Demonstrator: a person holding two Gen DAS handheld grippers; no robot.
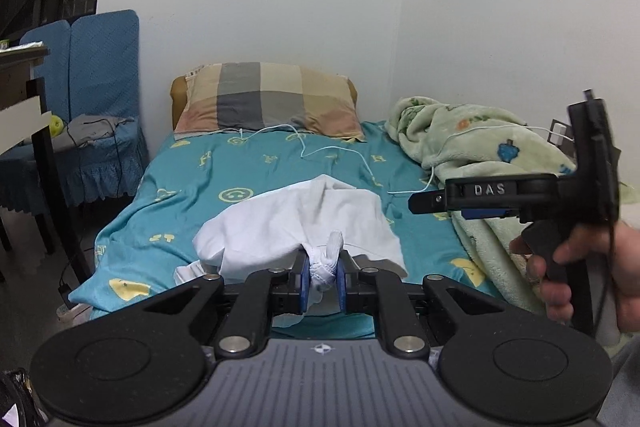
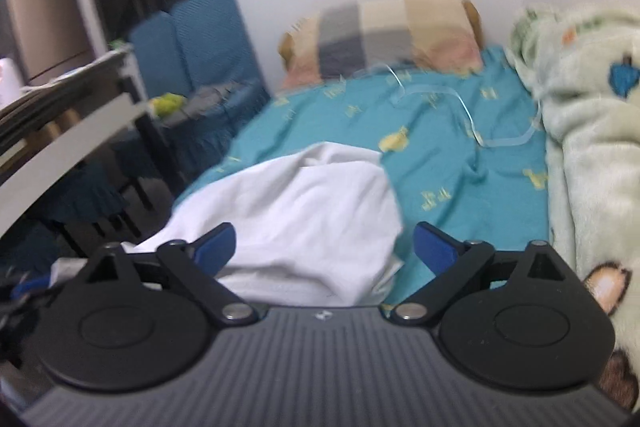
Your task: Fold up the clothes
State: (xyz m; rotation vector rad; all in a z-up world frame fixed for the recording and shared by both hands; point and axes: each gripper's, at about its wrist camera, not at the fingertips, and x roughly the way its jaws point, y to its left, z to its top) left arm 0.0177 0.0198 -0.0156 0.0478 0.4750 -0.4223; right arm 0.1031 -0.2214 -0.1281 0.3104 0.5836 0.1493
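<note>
A white garment (image 1: 292, 227) lies bunched on the teal bedsheet (image 1: 224, 167) near the bed's foot. My left gripper (image 1: 323, 281) is shut on a gathered wad of that garment, which is pinched between the blue pads. In the left wrist view the right gripper (image 1: 496, 197) is held by a hand at the right, above the bed's right side. In the right wrist view my right gripper (image 2: 324, 247) stands open above the white garment (image 2: 304, 211), its blue fingertips (image 2: 434, 247) spread wide with nothing between them. That view is blurred.
A checked pillow (image 1: 268, 101) lies at the head of the bed. A pale green blanket (image 1: 476, 147) is heaped along the right side. A white cable (image 1: 340, 147) trails across the sheet. Blue chairs (image 1: 100, 83) and a desk (image 1: 24, 99) stand on the left.
</note>
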